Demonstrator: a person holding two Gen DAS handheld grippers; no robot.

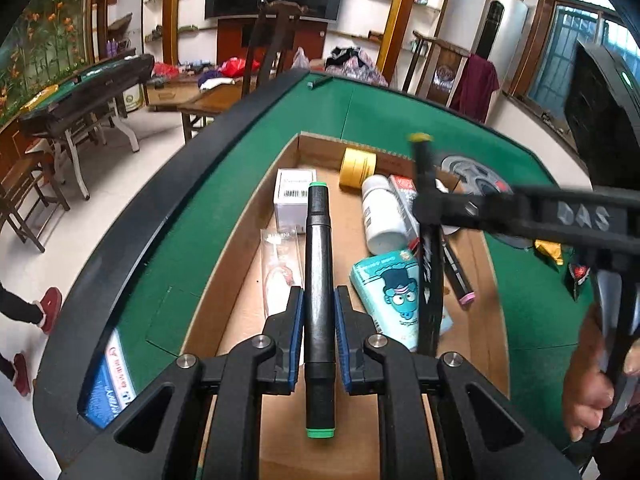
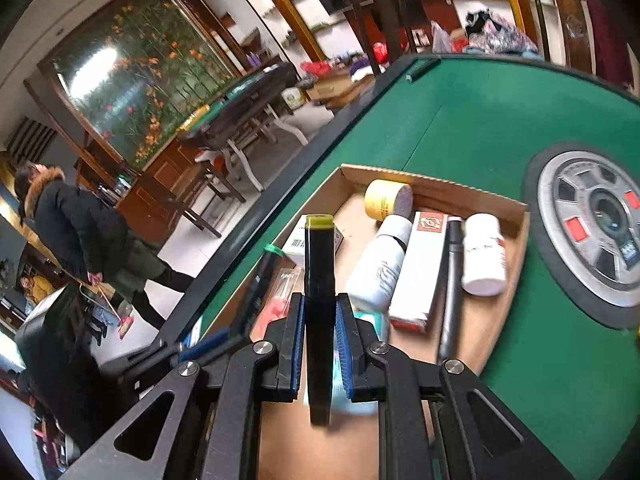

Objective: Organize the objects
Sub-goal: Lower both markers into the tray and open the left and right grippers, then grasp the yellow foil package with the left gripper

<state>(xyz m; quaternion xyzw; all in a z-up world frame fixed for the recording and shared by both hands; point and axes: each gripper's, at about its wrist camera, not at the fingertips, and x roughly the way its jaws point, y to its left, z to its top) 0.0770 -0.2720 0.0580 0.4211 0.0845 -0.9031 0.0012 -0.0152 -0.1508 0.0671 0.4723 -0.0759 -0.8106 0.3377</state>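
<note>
My left gripper (image 1: 319,304) is shut on a black marker with green caps (image 1: 319,264), held lengthwise over the open cardboard box (image 1: 320,148). My right gripper (image 2: 319,312) is shut on a black marker with a yellow cap (image 2: 319,264) above the same box (image 2: 460,190). In the left wrist view the right gripper (image 1: 430,204) reaches in from the right, its yellow-capped marker (image 1: 426,280) upright over a teal cartoon packet (image 1: 394,296). The box also holds a yellow tape roll (image 2: 387,200), white bottles (image 2: 380,264), a red-and-white carton (image 2: 420,268) and another marker (image 2: 450,292).
The box lies on a green felt table (image 2: 480,120) with a black raised rim (image 1: 160,208) and a round metal hub (image 2: 596,224). Small packets (image 1: 550,250) lie on the felt at the right. A person (image 2: 80,232) sweeps the floor left of the table.
</note>
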